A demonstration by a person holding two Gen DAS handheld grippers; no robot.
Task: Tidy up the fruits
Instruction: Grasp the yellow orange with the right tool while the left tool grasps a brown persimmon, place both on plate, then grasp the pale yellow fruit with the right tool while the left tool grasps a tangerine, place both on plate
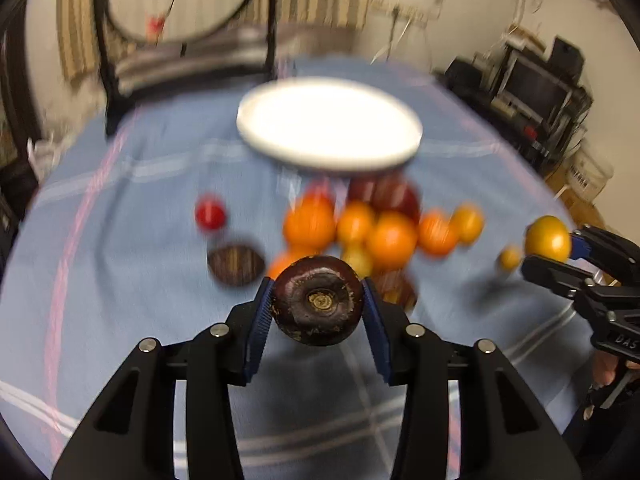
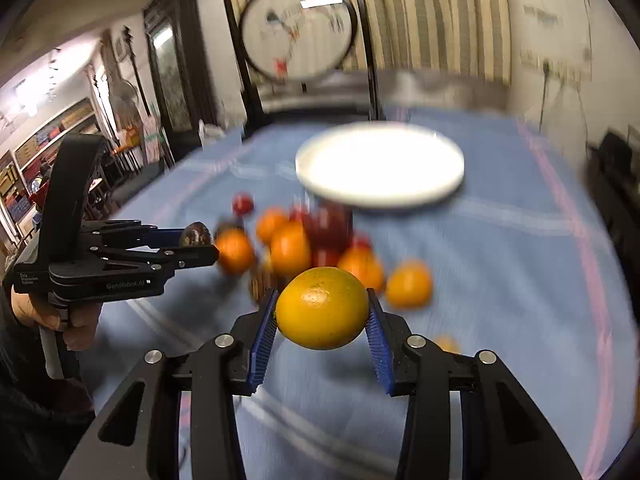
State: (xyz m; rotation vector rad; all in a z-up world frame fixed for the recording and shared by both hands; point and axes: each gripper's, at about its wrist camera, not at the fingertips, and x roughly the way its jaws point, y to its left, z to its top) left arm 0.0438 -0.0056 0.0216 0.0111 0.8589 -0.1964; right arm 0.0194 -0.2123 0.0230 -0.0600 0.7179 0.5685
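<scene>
My left gripper (image 1: 318, 300) is shut on a dark purple mangosteen (image 1: 318, 300) and holds it above the blue cloth; it also shows in the right wrist view (image 2: 196, 240) at the left. My right gripper (image 2: 322, 308) is shut on a yellow-orange orange (image 2: 322, 308), also seen at the right of the left wrist view (image 1: 548, 239). A pile of oranges (image 1: 390, 240) and dark red fruits (image 1: 394, 194) lies between the grippers and an empty white plate (image 1: 328, 124), (image 2: 380, 164). A small red fruit (image 1: 210, 214) and another mangosteen (image 1: 236, 264) lie left of the pile.
The table wears a blue checked cloth (image 1: 140, 200). A dark frame with a round painted screen (image 1: 180, 0) stands at the far edge. A small orange fruit (image 1: 510, 258) lies apart at the right. Shelves with electronics (image 1: 536, 84) stand beyond the right edge.
</scene>
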